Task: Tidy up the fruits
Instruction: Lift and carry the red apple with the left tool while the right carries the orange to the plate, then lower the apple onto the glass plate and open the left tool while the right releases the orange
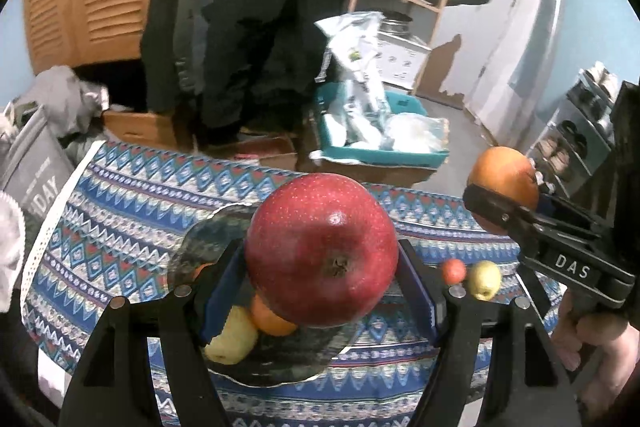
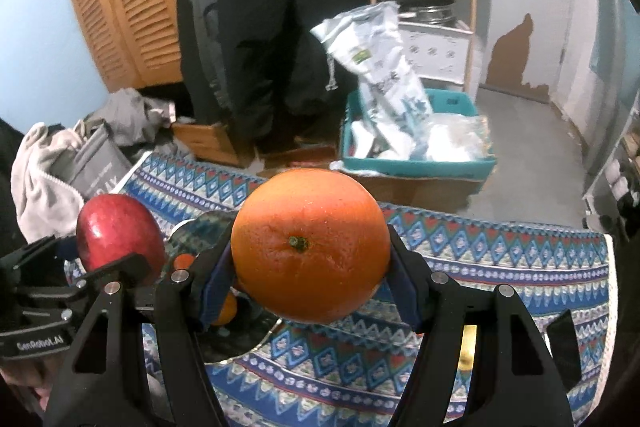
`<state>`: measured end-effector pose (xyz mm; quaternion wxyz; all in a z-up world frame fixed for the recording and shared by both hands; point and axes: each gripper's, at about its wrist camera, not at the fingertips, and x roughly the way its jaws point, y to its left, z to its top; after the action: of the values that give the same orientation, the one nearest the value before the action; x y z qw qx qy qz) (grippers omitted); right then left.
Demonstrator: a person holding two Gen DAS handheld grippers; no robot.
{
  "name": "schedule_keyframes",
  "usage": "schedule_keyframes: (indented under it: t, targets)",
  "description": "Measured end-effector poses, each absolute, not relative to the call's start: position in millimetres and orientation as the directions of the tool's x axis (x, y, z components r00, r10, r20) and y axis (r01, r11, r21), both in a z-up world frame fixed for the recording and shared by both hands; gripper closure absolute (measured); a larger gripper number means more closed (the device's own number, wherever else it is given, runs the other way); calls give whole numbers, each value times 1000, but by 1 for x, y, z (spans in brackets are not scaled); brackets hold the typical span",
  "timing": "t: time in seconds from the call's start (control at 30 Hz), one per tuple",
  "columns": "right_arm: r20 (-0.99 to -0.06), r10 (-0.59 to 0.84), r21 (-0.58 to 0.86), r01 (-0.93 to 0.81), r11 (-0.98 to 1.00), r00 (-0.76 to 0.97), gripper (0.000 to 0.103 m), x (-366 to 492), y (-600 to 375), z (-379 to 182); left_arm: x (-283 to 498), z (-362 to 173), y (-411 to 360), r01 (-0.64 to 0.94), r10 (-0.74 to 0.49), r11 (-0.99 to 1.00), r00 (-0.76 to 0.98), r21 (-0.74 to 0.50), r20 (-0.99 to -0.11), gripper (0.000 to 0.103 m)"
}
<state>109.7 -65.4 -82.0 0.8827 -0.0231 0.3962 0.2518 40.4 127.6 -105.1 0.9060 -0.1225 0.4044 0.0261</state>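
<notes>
- Your left gripper (image 1: 322, 291) is clamped on the apple (image 1: 322, 251), pads pressed to both its sides, and holds it in the air right over the plate (image 1: 208, 239).
- Your right gripper (image 2: 310, 287) is clamped on the orange (image 2: 310, 247) the same way, raised above the cloth (image 2: 500, 267), just right of the plate's edge.
- So you're mid-carry with both fruits, I'd say. The plate sits toward the cloth's left side and already has a pale yellow fruit (image 1: 232, 341) and a small orange one (image 1: 272, 319) on it, near its front edge.
- Two strays are on the cloth right of the plate: a small red fruit (image 1: 454, 270) and a yellow-green one (image 1: 485, 279), touching or nearly so.
- Next move, my guess: lower the apple into the free bit of plate behind the two fruits, then let go gently so it doesn't roll into them. The orange needs to come left over the plate before you drop it.
- Watch out: the plate's getting crowded, and round stuff loves to roll off.
- Readable text: "DAS" on the right gripper's body from the left cam, "GenRobot.AI" (a bit blurry) on the left gripper from the right cam, and "DAY" on the grey bag (image 1: 36, 179) past the cloth's left edge.
- The sack (image 2: 380, 67) in the teal bin has print, too blurred to read.
</notes>
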Motion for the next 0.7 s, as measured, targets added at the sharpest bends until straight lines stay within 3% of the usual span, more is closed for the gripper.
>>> schedule_keyframes:
  t: [0.7]
  targets:
    - [-827,415,168,-539,825,378,34,123,9,-167,75,-196,195,-282,-37,936,512,-209,-858,28]
